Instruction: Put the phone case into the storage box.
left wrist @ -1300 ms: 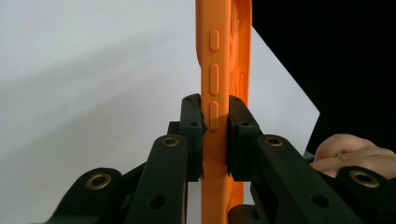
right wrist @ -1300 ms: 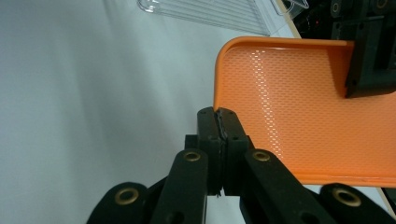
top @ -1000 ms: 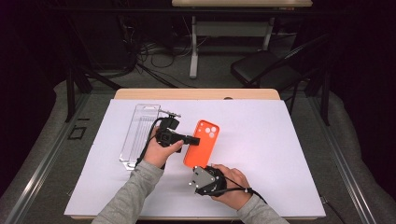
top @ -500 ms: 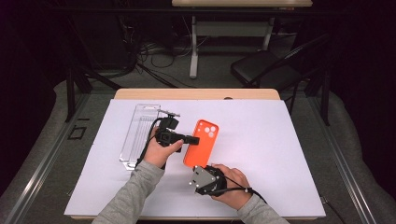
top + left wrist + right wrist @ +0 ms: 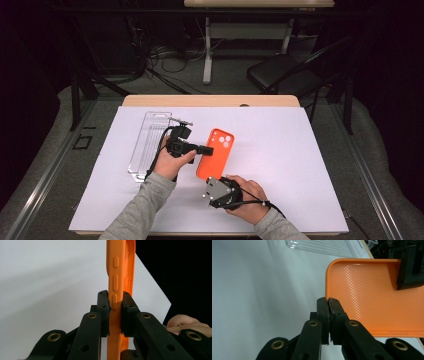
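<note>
Both pairs of fingers are clamped on the orange phone case [image 5: 214, 152]: the left gripper [image 5: 115, 312] pinches its side wall, one black finger [image 5: 103, 305] pressed against the button bumps and the other inside the shell, while the right gripper [image 5: 329, 315] nips the bottom edge with its jaws nearly together, the wall so thin between them that it is hard to make out.

The white sheet [image 5: 300, 165] covers most of the wooden table [image 5: 210, 100], and the case is held above its middle, camera cut-outs at the far end, open side turned toward the right gripper's camera, which shows the dotted inner face. In the high view the left gripper [image 5: 207, 149] comes in from the case's left long side and the right gripper [image 5: 212, 178] from its near end, each hand wrapped around its tool.

A clear plastic tray [image 5: 152, 142] lies flat on the sheet just left of the left hand [image 5: 172, 162], apart from the case.
</note>
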A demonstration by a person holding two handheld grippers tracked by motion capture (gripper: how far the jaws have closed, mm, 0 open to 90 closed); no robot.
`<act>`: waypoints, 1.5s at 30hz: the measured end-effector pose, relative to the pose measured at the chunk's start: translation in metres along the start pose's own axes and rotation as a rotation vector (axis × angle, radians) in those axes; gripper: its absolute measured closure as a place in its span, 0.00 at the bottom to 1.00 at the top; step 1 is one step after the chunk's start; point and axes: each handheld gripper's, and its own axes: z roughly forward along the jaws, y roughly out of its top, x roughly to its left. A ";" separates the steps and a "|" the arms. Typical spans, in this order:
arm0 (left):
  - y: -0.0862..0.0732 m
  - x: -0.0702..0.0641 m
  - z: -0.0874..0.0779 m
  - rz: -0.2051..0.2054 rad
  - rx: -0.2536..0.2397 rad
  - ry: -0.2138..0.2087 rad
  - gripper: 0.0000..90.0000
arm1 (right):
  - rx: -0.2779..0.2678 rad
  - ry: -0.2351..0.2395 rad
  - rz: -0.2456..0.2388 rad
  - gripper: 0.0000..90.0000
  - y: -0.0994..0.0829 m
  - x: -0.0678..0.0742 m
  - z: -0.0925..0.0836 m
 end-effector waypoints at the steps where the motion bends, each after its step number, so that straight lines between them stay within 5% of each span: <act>1: 0.000 0.000 0.000 -0.001 -0.001 -0.001 0.90 | 0.004 0.000 -0.007 0.98 0.000 0.000 0.000; 20: -0.004 0.005 -0.004 -0.005 -0.027 0.001 0.90 | -0.024 0.002 0.023 0.82 0.001 -0.002 -0.003; 45: -0.018 0.017 -0.020 0.013 -0.143 0.004 0.90 | -0.066 0.012 0.164 0.49 0.002 -0.020 -0.008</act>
